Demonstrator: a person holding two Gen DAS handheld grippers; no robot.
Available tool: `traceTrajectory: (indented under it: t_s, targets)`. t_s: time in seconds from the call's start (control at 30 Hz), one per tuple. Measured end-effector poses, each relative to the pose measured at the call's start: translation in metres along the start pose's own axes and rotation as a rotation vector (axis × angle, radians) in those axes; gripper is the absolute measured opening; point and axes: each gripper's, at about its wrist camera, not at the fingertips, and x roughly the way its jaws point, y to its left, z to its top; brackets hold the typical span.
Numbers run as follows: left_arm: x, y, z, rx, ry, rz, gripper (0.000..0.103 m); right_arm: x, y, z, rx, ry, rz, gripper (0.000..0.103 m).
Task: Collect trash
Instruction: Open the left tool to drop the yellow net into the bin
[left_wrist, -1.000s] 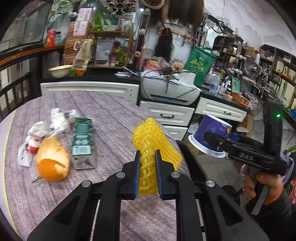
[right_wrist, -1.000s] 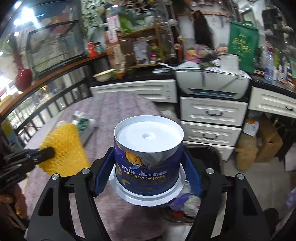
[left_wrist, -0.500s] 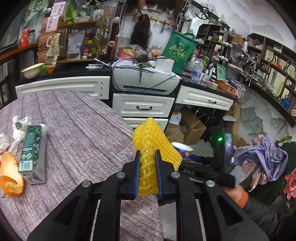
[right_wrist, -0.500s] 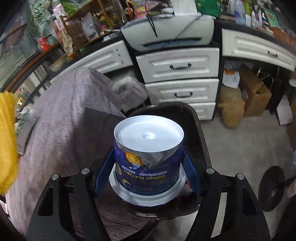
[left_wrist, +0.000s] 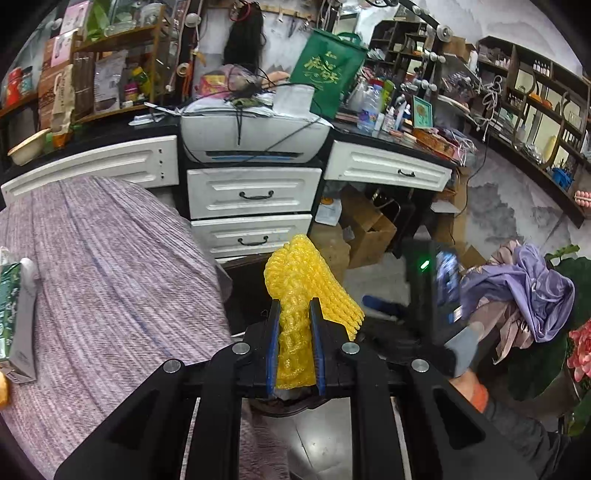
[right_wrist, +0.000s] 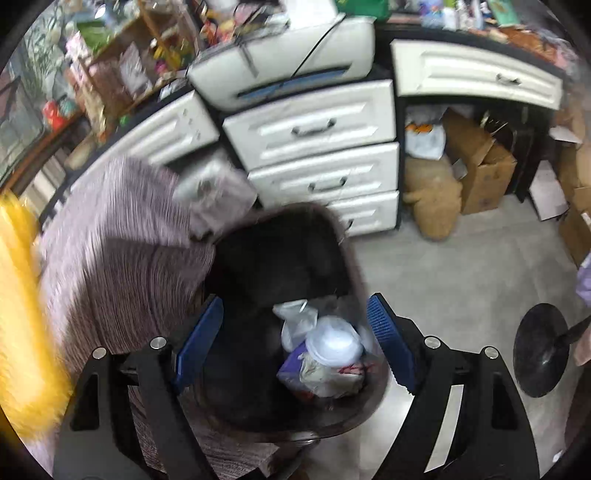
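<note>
My left gripper (left_wrist: 294, 325) is shut on a yellow foam fruit net (left_wrist: 306, 280) and holds it past the table's right edge, over the dark trash bin (left_wrist: 251, 295). My right gripper (right_wrist: 295, 332) is open and empty right above the black trash bin (right_wrist: 273, 258). The blue yogurt cup (right_wrist: 332, 345) lies inside the bin, white bottom up, among plastic wrappers. The yellow net shows blurred at the left edge of the right wrist view (right_wrist: 22, 314). The right gripper also appears in the left wrist view (left_wrist: 428, 295).
The purple-clothed table (left_wrist: 110, 295) is on the left, with a green carton (left_wrist: 11, 310) at its left edge. White drawers (left_wrist: 255, 192) and a printer (left_wrist: 255, 136) stand behind the bin. Cardboard boxes (right_wrist: 480, 170) sit on the floor to the right.
My right gripper opened and the yogurt cup dropped into the bin. My left gripper swung right with the yellow net, from over the table to over the bin.
</note>
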Motion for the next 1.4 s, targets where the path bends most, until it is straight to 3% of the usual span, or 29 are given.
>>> traceTrajectory:
  t_s: [0.3,0.43,0.57,0.8,0.87,1.0,1.17,1.3,1.4]
  targets:
    - [0.037,-0.006,0.0,-0.008,0.076,-0.011,0.015,-0.055,-0.037,0.026,0.091,-0.114,-0.027,0.081]
    - [0.049,-0.006,0.002,-0.016,0.096,-0.006,0.015,-0.064,-0.041,0.031,0.095,-0.144,-0.04,0.081]
    - [0.061,-0.005,-0.001,-0.022,0.12,0.013,0.015,-0.069,-0.047,0.033,0.093,-0.156,-0.115,0.082]
    - [0.074,-0.005,-0.005,-0.034,0.163,0.035,0.016,-0.074,-0.053,0.034,0.11,-0.163,-0.099,0.083]
    - [0.076,-0.004,-0.004,-0.046,0.168,0.029,0.024,-0.074,-0.052,0.033,0.108,-0.165,-0.095,0.084]
    - [0.07,-0.007,-0.005,-0.04,0.145,0.015,0.061,-0.075,-0.049,0.033,0.103,-0.166,-0.089,0.084]
    - [0.059,-0.018,-0.005,-0.002,0.129,-0.016,0.072,-0.075,-0.046,0.033,0.099,-0.165,-0.084,0.084]
    - [0.048,-0.022,-0.005,0.013,0.106,-0.006,0.085,-0.074,-0.041,0.031,0.092,-0.159,-0.067,0.084]
    - [0.037,-0.016,-0.007,-0.001,0.099,0.017,0.089,-0.074,-0.035,0.03,0.081,-0.154,-0.055,0.085]
